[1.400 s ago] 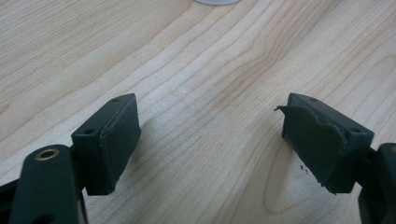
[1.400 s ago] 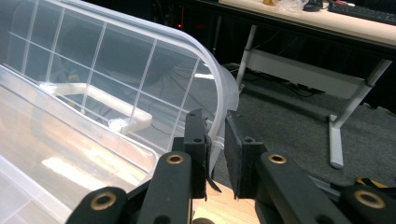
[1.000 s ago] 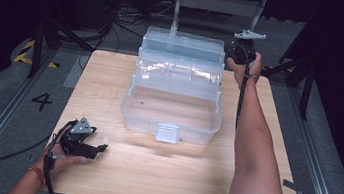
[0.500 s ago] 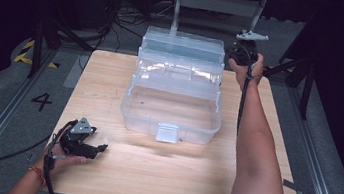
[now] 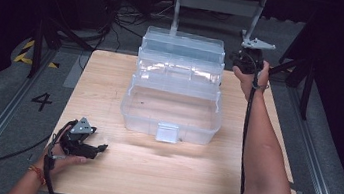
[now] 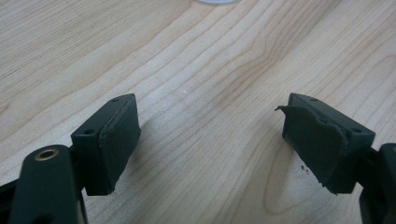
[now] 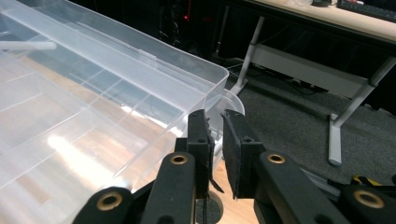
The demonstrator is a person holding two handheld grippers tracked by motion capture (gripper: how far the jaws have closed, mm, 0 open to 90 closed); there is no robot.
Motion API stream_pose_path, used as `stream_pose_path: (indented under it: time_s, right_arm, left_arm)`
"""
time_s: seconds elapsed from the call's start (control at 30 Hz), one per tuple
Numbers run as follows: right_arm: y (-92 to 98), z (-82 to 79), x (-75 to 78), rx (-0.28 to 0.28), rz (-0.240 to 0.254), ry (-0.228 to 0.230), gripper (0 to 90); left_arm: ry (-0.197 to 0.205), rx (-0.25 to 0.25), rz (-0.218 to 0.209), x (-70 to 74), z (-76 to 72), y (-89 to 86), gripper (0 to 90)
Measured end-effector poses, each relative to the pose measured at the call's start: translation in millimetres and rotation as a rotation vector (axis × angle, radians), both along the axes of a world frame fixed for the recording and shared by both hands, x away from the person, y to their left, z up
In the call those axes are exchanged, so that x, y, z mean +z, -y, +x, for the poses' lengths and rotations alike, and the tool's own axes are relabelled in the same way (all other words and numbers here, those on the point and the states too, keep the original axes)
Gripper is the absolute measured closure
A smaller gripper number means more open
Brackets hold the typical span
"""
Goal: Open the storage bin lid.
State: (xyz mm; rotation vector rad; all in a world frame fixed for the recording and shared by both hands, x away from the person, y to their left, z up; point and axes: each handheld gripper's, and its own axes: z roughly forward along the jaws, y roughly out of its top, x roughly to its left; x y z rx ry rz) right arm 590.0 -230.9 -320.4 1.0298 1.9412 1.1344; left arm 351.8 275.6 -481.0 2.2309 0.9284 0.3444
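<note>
A clear plastic tiered toolbox (image 5: 175, 92) stands opened out in steps on the wooden table (image 5: 111, 84). My right gripper (image 5: 235, 61) is at the box's far right corner, held by an outstretched arm. In the right gripper view its jaws (image 7: 215, 116) have just been opening and stand a narrow slit apart. Nothing is pinched between them, and the top tray's clear rim (image 7: 140, 79) lies just beyond the tips. My left gripper (image 5: 97, 149) rests near the table's front left. Its jaws (image 6: 210, 126) are wide apart over bare wood.
A grey metal desk frame (image 5: 217, 4) stands behind the table, with cables on the dark floor (image 5: 120, 14) around it. A floor rail (image 5: 0, 120) and a painted number run along the left side.
My right gripper has drawn slightly away from the box's far right corner, toward the right. The left gripper and the box have not moved.
</note>
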Motion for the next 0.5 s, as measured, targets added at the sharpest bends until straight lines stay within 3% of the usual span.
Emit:
stream_pose_path:
  time_s: [0.5]
  right_arm:
    - [21.1,-53.3,-0.4,0.047,-0.025,0.03,80.3]
  left_arm:
    - [0.003,0.004,0.002,0.0,-0.3,0.2,19.6]
